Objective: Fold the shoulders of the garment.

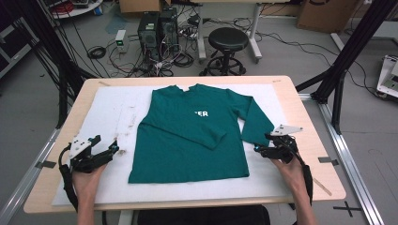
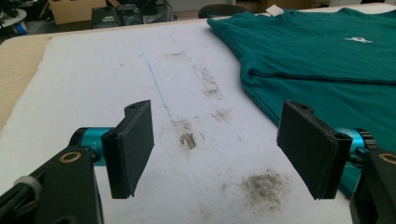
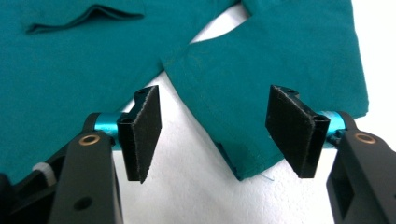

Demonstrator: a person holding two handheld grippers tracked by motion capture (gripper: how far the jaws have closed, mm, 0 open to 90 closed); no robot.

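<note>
A teal long-sleeved shirt [image 1: 187, 150] lies flat on a white mat [image 1: 110, 105], collar at the far side, small white letters on the chest. One sleeve [image 1: 192, 129] is folded across the body. The other sleeve [image 1: 256, 123] hangs down along the shirt's right side. My right gripper [image 1: 263, 143] is open just in front of that sleeve's cuff; in the right gripper view the cuff [image 3: 261, 93] lies between and beyond the wide-apart jaws of the gripper [image 3: 215, 128]. My left gripper [image 1: 106, 143] is open over bare mat left of the shirt's hem [image 2: 327, 107], nothing between its [image 2: 217, 135] jaws.
The mat covers most of a wooden table [image 1: 312, 126] and carries dirty smudges [image 2: 264, 186]. Behind the table stand a black stool [image 1: 228, 41], computer towers [image 1: 157, 28] with tangled cables, and cardboard boxes. Black frame posts [image 1: 345, 51] rise at both sides.
</note>
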